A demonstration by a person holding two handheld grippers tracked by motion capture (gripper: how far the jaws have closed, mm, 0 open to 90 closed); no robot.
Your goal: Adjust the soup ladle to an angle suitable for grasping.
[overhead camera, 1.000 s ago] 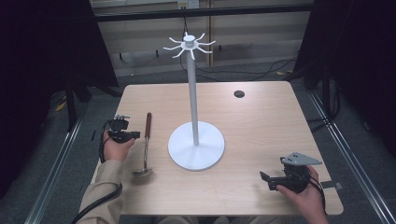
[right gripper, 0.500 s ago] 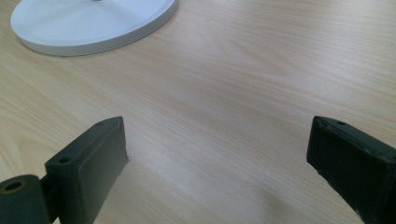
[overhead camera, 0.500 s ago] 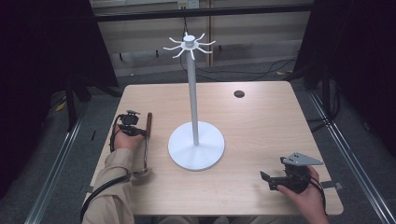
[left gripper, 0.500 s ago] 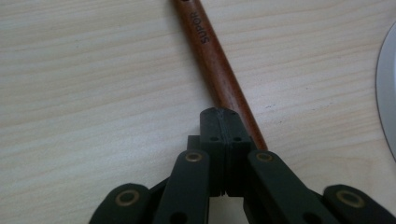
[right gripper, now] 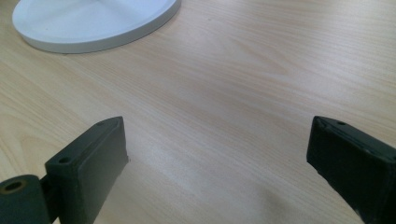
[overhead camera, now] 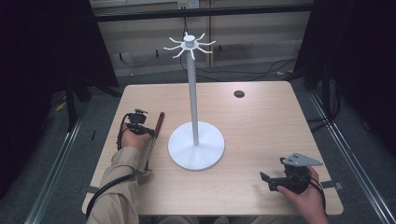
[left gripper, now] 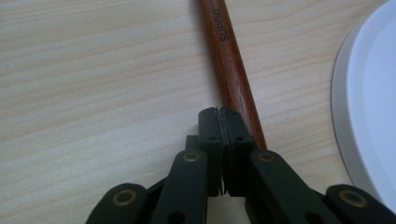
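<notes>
Approach step: left hand-held gripper (left gripper: 220, 113), jaws closed and empty, beside ladle handle (left gripper: 231, 65); next, open to grasp it.

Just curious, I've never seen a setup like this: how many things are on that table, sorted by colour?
White: 1, the hook stand
Brown wood and metal: 1, the long-handled utensil
Black: 1, a small round disc, plus 2 hand-held claws, left claw and right claw
Total: 5
</notes>
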